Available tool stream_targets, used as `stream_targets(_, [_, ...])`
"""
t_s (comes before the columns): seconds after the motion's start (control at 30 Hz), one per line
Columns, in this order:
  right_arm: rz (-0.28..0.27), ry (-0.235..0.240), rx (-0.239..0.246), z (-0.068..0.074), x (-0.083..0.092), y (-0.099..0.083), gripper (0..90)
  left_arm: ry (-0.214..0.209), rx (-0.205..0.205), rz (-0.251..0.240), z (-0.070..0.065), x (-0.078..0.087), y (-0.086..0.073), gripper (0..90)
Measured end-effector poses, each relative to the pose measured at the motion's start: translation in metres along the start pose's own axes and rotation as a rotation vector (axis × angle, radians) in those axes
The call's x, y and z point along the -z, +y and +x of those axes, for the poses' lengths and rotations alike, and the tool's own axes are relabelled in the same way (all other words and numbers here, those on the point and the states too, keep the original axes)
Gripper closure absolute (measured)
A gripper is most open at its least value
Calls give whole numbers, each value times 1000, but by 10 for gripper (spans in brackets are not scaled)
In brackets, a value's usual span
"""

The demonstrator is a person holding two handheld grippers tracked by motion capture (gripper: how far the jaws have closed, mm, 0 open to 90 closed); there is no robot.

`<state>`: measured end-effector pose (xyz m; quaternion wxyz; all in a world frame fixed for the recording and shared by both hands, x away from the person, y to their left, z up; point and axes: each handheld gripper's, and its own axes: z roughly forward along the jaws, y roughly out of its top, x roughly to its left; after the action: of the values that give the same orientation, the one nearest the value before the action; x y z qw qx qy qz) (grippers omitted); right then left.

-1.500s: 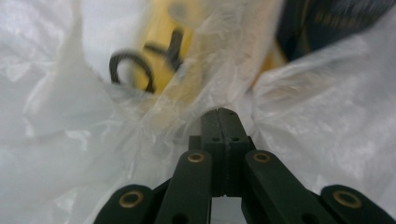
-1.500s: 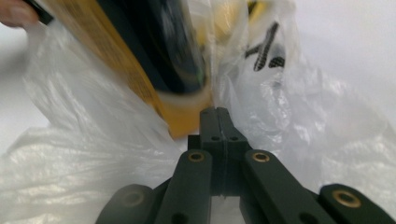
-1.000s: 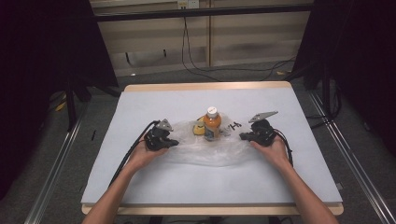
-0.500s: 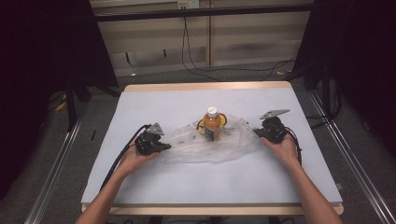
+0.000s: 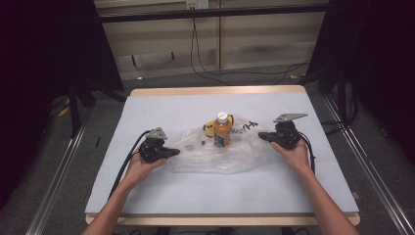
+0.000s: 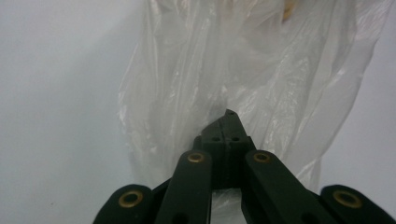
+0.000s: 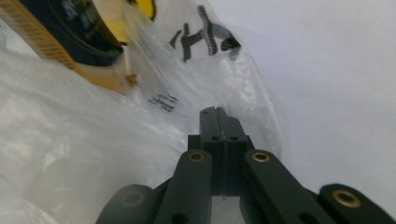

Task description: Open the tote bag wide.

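Pinching plastic bag (image 5: pixel 222 154), left gripper (image 5: pixel 172 152), right gripper (image 5: pixel 262 135) clenched; orange bottle (image 5: pixel 222 130) between

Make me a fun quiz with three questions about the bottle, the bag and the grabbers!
1. Where is the bottle?
A. on the floor
B. near the table's middle, at the plastic bag
C. in a hand

2. What colour is the bottle's cap?
A. white
B. red
C. green

3. How are the left gripper jaws?
A. wide open
B. missing
C. shut on the bag

Answers: 1 B, the high view shows it standing between the grippers. 2 A, the cap looks white from above. 3 C, the left gripper view shows both jaws together with bag film pinched.
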<state>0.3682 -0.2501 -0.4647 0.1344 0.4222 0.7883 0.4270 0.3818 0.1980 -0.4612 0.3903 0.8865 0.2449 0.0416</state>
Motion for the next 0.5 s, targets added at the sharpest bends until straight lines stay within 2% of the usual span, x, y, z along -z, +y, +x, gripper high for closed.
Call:
stream_targets(0.03, [-24, 15, -4, 2, 4, 3, 900, -11, 3, -18, -2, 4, 2, 900])
stream_targets(0.17, [-52, 33, -4, 7, 11, 9, 900, -8, 1, -38, -4, 12, 6, 900])
stream_targets(0.2, [-62, 51, 4, 10, 15, 13, 900, -13, 3, -53, -6, 16, 8, 900])
stream_targets(0.23, [-63, 55, 9, 13, 16, 15, 900, -13, 3, -53, -6, 16, 8, 900])
stream_targets(0.27, [-67, 60, 12, 16, 17, 16, 900, -30, 14, -76, -5, 20, 10, 900])
stream_targets(0.43, [-79, 85, 33, 24, 21, 23, 900, -29, 17, -93, -10, 23, 16, 900])
stream_targets(0.5, [-67, 94, 43, 27, 20, 26, 900, -22, -4, -94, -12, 25, 19, 900])
